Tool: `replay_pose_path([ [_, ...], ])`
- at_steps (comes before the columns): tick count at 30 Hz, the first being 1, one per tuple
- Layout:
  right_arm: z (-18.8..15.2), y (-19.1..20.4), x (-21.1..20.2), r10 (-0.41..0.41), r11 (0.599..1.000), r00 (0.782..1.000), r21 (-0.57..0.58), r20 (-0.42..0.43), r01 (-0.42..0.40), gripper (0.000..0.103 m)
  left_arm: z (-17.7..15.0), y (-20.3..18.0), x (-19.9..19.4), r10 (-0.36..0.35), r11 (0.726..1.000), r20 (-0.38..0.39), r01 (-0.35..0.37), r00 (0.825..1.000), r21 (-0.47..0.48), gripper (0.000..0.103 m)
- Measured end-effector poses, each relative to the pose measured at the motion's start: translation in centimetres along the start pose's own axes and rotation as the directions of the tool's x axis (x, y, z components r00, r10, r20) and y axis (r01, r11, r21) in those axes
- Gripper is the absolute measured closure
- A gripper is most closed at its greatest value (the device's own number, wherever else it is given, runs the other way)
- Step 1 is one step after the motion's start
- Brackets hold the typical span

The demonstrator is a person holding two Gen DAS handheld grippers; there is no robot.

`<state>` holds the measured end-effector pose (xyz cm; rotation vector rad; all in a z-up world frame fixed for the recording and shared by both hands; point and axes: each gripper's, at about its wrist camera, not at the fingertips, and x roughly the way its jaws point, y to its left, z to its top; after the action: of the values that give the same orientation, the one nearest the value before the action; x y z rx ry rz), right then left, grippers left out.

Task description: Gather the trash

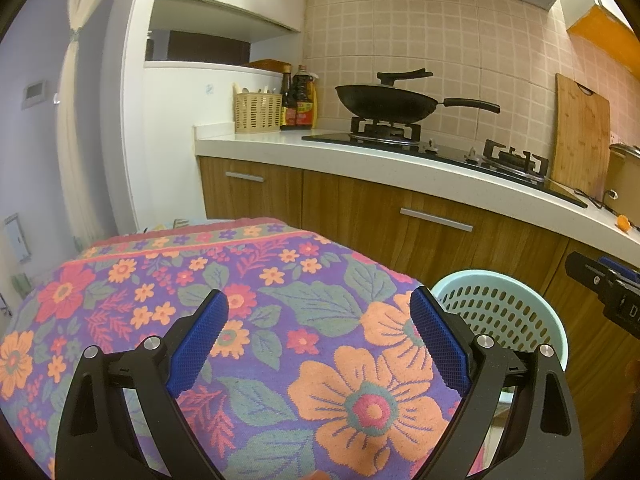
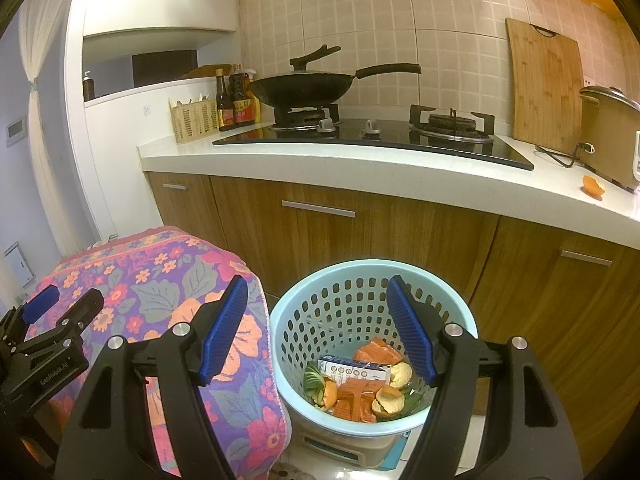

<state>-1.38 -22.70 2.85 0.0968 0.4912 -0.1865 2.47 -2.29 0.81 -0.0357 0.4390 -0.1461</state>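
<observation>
Held the right hand-held gripper (image 2: 316, 328) with its blue pads wide apart and nothing between them, poised above the pale blue basket (image 2: 468, 320) on the floor. Kept the left hand-held gripper (image 1: 318, 336) likewise spread and empty, hovering over the flowered cloth (image 1: 280, 280) draped on something just beside the basket. Inside the basket lay the trash gathered so far: a small printed carton (image 2: 354, 368), orange wrappers (image 2: 378, 352), pieces of orange peel (image 2: 400, 374) and some green scraps (image 2: 311, 380). Beyond the basket stood wooden cabinets (image 2: 328, 236) under the white table (image 2: 360, 176), with a gas hob (image 2: 380, 136), a black wok (image 2: 304, 86) on the left burner, sauce bottles (image 2: 236, 100), a woven utensil holder (image 2: 194, 120), a cutting board (image 2: 546, 84) leaning on the tiled wall and a cooker (image 2: 608, 132) at the far right. Spotted one more bit of orange peel (image 2: 593, 187) on the table near the cooker, well apart from both grippers. Judged the job mostly done: most rubbish already in the basket, that last peel seemingly the only piece left in sight. Would call for a reach up and to the right, a pinch on the thin curled peel, then a drop into the basket. Could not tell whether other trash lay outside these views.
</observation>
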Motion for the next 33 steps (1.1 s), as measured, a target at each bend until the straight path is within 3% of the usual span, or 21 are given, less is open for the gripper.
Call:
replay_pose_path([
  [33, -0.35, 0.21, -0.09, -0.002, 1.000, 1.000, 0.005, -0.003, 0.002, 0.035, -0.08, 0.29, -0.03, 0.004, 1.000, 0.003, -0.004, 1.000, 0.015, 0.014],
])
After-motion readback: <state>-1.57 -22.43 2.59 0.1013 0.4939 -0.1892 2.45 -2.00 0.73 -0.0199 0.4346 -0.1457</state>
